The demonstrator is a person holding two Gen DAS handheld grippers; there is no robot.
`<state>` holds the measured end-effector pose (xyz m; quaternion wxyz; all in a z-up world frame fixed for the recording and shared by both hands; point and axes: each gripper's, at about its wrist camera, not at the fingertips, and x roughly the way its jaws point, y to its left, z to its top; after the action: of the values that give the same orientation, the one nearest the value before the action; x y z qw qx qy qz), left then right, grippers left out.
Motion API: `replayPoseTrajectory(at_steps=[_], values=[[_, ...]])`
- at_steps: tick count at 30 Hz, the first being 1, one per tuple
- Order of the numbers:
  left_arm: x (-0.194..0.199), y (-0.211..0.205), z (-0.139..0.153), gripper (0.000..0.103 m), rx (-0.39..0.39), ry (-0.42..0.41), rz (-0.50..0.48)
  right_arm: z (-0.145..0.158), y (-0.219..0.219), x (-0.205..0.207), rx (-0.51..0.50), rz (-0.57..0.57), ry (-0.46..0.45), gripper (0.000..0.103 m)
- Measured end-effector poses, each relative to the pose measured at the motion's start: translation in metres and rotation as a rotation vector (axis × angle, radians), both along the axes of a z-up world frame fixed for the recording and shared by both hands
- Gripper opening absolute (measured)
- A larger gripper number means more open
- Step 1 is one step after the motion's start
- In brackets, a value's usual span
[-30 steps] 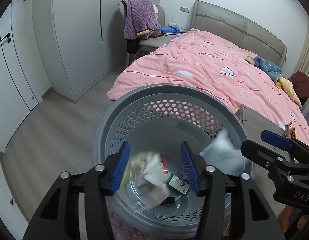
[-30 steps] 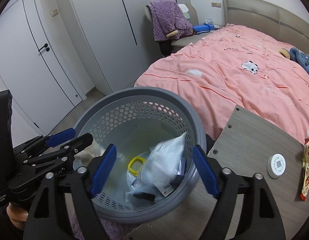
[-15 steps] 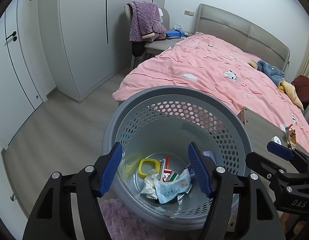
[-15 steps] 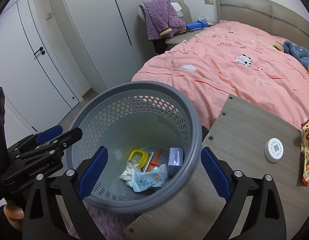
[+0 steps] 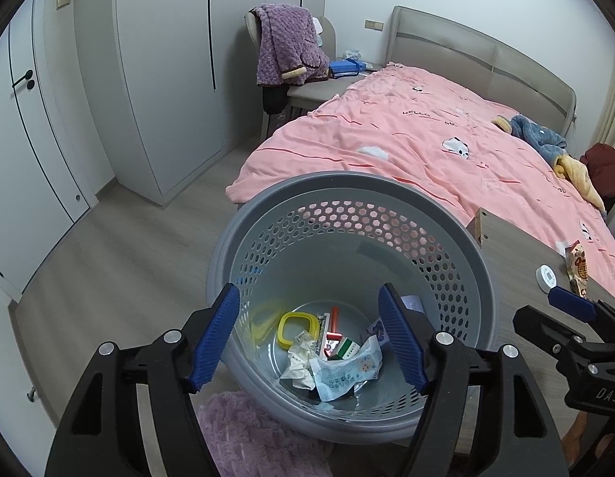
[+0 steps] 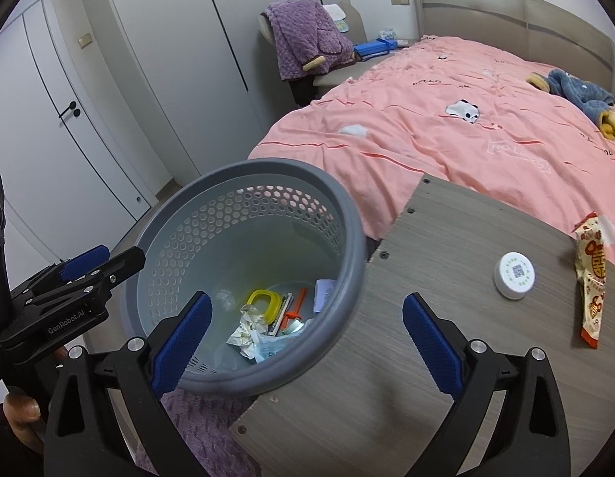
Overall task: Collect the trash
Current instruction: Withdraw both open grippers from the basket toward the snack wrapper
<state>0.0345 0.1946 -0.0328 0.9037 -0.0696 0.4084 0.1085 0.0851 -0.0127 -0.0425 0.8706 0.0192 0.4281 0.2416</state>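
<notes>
Two tools, our left tool (image 5: 309,334) and right tool (image 6: 305,336), gape empty; the wrappers we dropped have settled in one grey basket (image 5: 482,278) beside the tabletop (image 6: 387,357), where one snack packet (image 6: 592,278) and one white puck (image 6: 515,269) remain.

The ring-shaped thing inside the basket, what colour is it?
Yellow; the ring shows best in the left wrist view.
</notes>
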Motion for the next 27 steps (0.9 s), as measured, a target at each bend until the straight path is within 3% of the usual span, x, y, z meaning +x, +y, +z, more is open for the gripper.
replayPoseTrajectory(at_steps=[12, 27], values=[[0.011, -0.031, 0.009, 0.069, -0.004, -0.011, -0.069, 0.018, -0.053, 0.0, 0.004, -0.108, -0.036, 0.095], [0.006, -0.08, 0.039, 0.07, 0.005, -0.056, -0.149, 0.028, -0.122, -0.024, 0.028, -0.222, -0.091, 0.096]])
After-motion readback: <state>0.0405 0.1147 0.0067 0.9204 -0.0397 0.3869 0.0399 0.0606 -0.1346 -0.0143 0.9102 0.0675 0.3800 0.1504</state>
